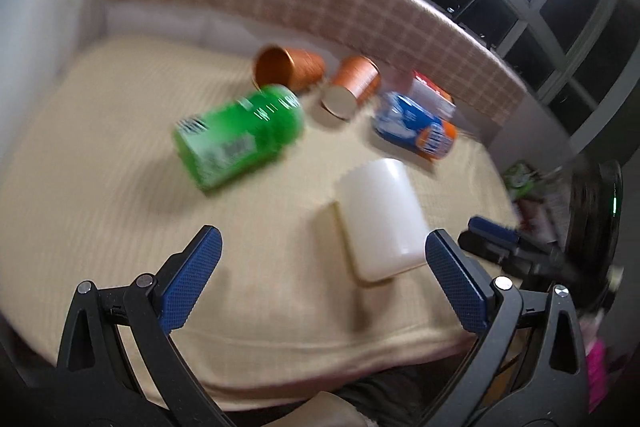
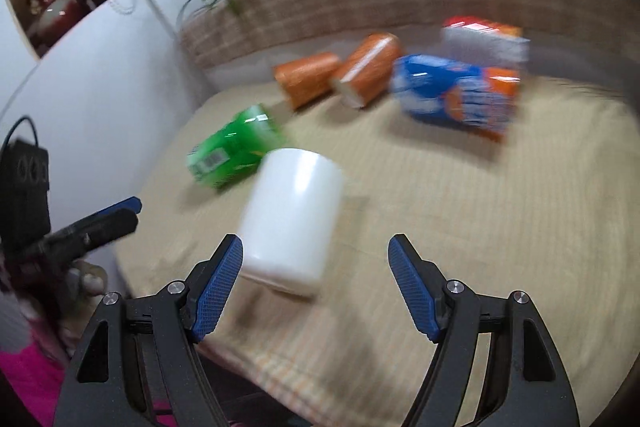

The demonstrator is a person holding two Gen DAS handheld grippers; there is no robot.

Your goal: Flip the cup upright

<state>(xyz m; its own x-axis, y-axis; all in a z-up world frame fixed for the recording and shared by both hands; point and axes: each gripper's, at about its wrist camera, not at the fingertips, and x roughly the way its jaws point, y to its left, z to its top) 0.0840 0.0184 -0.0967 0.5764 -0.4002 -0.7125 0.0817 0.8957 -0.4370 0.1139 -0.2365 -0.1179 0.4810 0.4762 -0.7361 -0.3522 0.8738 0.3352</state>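
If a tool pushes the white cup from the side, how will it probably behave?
The white cup lies on its side with a round wall, so it will probably roll. Its surface looks smooth and glossy, so it may slip between the right tool's pads. The cloth beneath looks soft, which may slow it.

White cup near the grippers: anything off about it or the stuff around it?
The white cup is not standing on its base; it looks upside down or tipped, with no opening visible. Behind it, the green can, two orange cups and the blue can all lie on their sides. No spill is visible. Both grippers are open, holding nothing.
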